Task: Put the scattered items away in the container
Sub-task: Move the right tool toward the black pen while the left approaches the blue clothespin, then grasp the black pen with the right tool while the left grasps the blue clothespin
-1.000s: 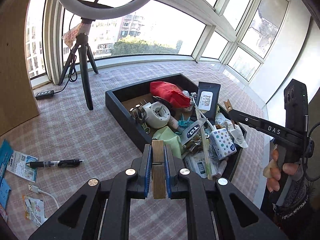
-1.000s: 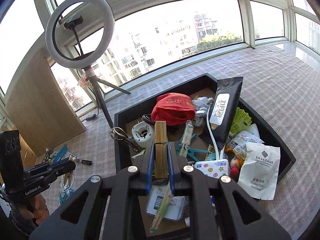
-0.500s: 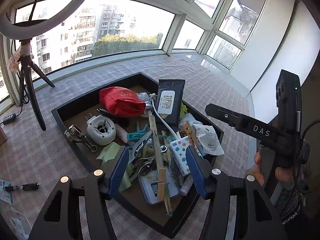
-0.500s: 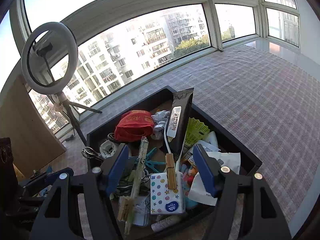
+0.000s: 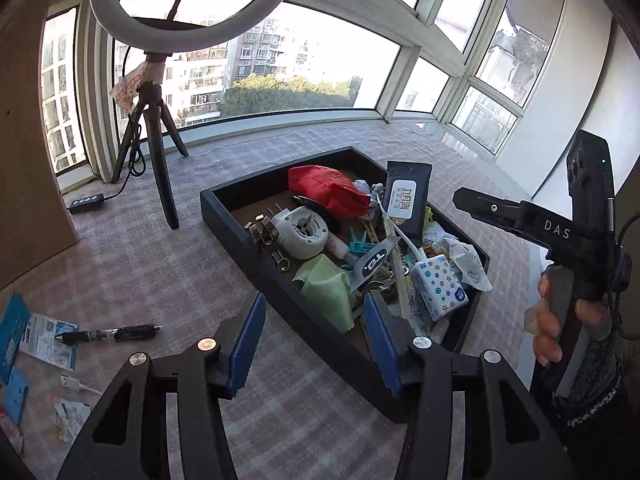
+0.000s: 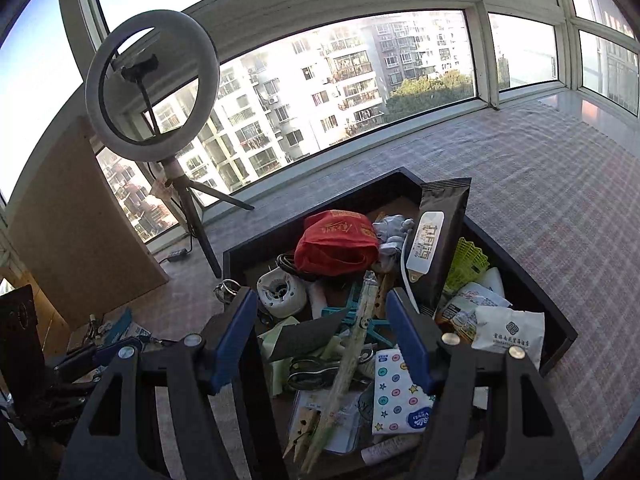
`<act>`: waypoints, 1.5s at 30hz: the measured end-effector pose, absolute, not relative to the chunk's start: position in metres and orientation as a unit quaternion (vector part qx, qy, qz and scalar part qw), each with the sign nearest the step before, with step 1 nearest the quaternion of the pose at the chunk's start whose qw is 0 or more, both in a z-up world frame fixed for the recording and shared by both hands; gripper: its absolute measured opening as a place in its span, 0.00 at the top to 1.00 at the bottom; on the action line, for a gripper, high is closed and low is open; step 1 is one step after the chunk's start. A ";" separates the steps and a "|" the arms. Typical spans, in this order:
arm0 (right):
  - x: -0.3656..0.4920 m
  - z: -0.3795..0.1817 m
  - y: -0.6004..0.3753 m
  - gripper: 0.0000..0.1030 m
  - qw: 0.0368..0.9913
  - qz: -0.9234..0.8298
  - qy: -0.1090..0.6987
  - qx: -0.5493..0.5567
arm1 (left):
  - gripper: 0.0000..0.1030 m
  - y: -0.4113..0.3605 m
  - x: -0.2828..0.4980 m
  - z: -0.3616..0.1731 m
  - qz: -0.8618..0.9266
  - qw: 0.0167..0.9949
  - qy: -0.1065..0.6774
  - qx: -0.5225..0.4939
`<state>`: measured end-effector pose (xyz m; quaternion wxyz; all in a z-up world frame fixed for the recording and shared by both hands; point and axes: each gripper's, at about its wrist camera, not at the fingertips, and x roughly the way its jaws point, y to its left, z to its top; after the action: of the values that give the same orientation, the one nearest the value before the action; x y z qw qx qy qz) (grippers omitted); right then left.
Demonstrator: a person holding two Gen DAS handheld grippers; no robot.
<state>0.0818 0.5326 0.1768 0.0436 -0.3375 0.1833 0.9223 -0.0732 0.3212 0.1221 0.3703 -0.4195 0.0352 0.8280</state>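
Both grippers hang empty over a checked tablecloth by a bay window: the left gripper with its blue pads spread wide above the near rim of the black tray, the right gripper likewise parted directly over the tray's heaped contents. The tray holds a red pouch, a white round plug reel, a black wipes packet, a green cloth, a starred tissue pack and wooden clothespins, piled up toward the near corner. Left outside, toward the cloth's left edge, lie a black pen, a white USB cable and several paper packets. The risks from here appear twofold. The tray looks crowded, so a further item released carelessly may slide off the heap and over the low near wall; a long paper-wrapped stick already reaches beyond the pile's front. The flat packets and slim pen lie flush on soft fabric, and pads closing on them could pinch the cloth instead, or roll the pen away. A ring light on a tripod stands near the tray's far-left corner, within range of a hasty swing.
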 end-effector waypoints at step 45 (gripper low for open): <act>-0.090 0.040 0.222 0.89 -0.288 0.810 -0.142 -0.490 | 0.89 0.143 -0.047 0.012 0.853 0.192 0.020 -0.485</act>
<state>-0.0905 0.2220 0.0402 -0.2884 -0.4900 -0.1422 0.8103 -0.0473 0.1427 0.0119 0.1920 -0.4853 0.0197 0.8527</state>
